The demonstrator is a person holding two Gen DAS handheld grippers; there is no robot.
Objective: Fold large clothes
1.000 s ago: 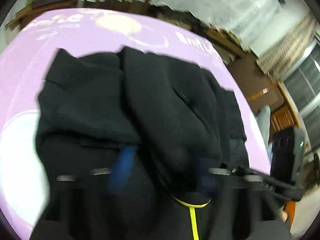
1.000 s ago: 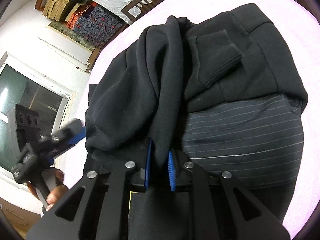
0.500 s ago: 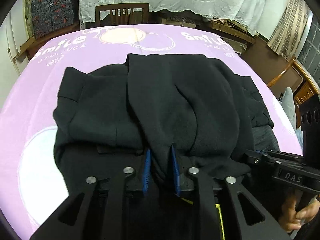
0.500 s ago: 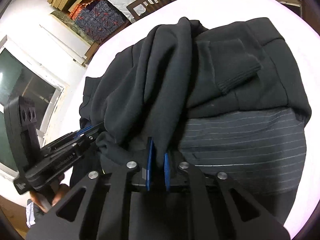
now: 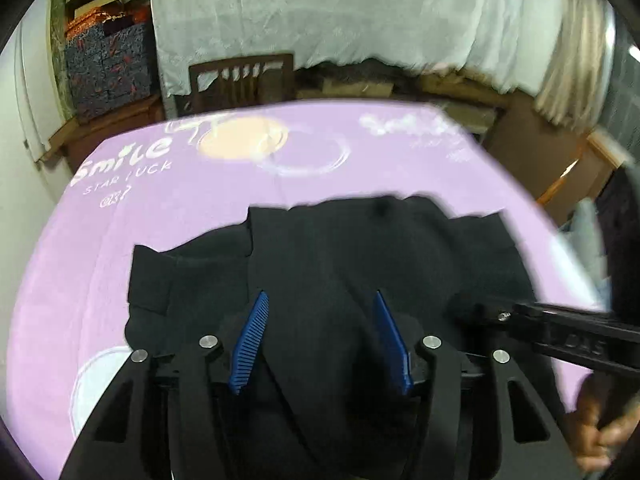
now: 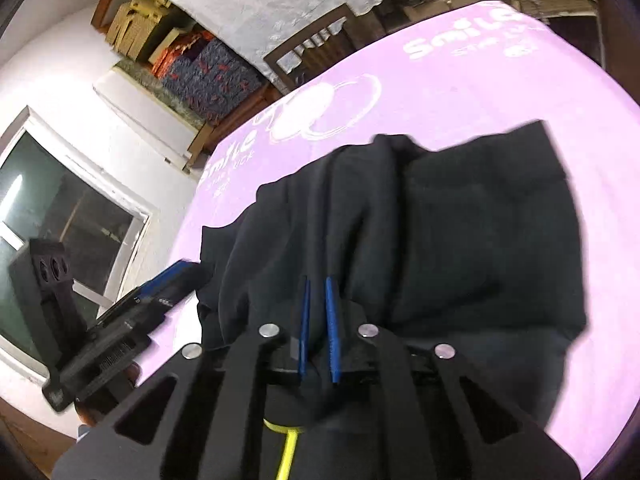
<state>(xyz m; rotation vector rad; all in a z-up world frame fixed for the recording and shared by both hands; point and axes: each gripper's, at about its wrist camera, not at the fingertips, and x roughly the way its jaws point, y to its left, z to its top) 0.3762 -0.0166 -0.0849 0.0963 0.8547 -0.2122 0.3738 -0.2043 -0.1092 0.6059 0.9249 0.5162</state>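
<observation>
Purple table cover printed with white "Smile" lettering and rings; lying directly on it, near the front edge, bunched black clothes.

I'm looking into a lived-in home room used partly for storage. A table under a pink printed cloth fills the near view, a wooden dining chair stands at its far edge. Far left, stacked patterned boxes on a shelf; a white sheet drapes the far wall. A window sits left in my right view.
</observation>
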